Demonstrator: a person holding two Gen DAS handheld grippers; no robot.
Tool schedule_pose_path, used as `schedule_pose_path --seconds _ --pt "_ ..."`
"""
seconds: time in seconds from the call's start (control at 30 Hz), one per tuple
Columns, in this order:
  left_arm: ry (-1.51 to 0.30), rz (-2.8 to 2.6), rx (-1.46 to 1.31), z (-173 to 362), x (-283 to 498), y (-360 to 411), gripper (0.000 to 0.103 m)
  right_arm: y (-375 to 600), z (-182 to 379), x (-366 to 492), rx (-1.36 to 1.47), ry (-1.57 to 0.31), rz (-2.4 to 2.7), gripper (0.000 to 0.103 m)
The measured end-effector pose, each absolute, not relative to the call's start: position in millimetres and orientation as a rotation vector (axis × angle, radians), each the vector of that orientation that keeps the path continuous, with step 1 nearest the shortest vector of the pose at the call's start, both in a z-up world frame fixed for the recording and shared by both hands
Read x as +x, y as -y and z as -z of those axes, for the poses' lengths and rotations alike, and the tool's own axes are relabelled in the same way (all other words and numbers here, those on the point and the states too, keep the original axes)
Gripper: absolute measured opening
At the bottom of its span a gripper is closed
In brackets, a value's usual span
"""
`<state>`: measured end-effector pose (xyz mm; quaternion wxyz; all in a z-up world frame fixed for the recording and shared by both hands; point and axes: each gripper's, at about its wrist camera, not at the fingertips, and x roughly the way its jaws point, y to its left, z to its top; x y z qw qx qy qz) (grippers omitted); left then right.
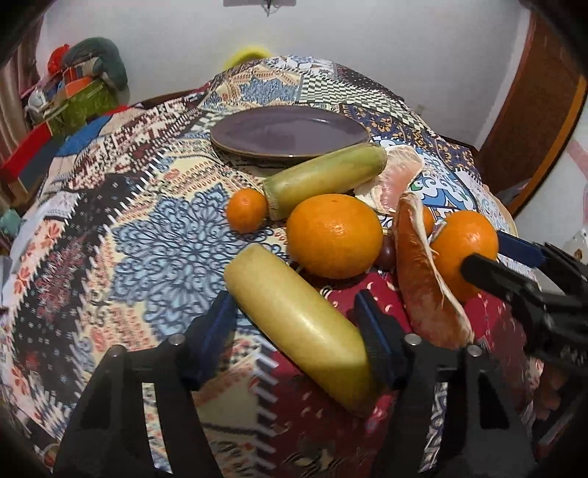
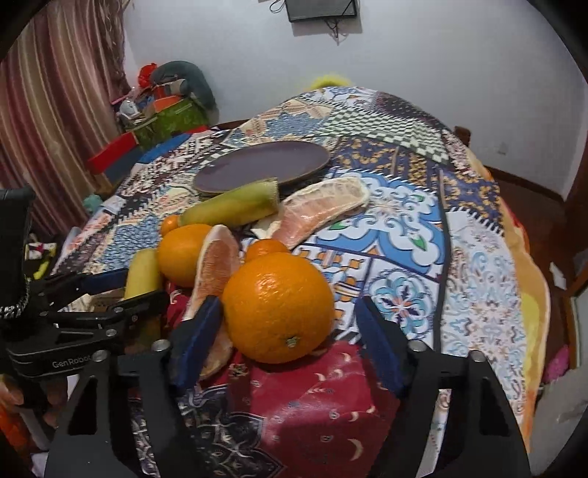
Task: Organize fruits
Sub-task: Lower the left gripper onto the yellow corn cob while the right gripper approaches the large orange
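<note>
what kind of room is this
Most likely a lived-in room at home: a table under a patchwork cloth, a striped curtain beside a pile of boxes and clutter, and a small screen mounted on the wall.

Supporting surface: a table covered by a patchwork-patterned cloth (image 1: 154, 228). Lying directly on it: a dark purple plate (image 1: 290, 134), bare; two yellow-green sugarcane pieces (image 1: 323, 176) (image 1: 301, 323); a small tangerine (image 1: 245, 210) touching the farther piece; two large oranges (image 1: 333, 235) (image 2: 277, 307); two peeled pomelo segments (image 1: 422, 279) (image 2: 323, 207), one propped between the oranges.
</note>
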<state>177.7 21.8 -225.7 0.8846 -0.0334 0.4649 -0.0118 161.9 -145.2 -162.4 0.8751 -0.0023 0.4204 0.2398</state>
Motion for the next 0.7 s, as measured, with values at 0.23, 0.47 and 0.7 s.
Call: schedule_pose_path --seconds 0.23,0.47,0.7 --pt "-0.952 -0.003 0.013 212 161 -36 0.049 143 161 158 -0.003 -0.877 -0.513 0.058" --pt "-1.030 -0.029 -0.041 226 163 -35 0.069 144 161 157 -0.002 -0.891 -0.515 0.059" --pt "-1.042 -0.039 -0.095 236 165 -33 0.071 146 172 156 0.009 -0.936 -0.528 0.059"
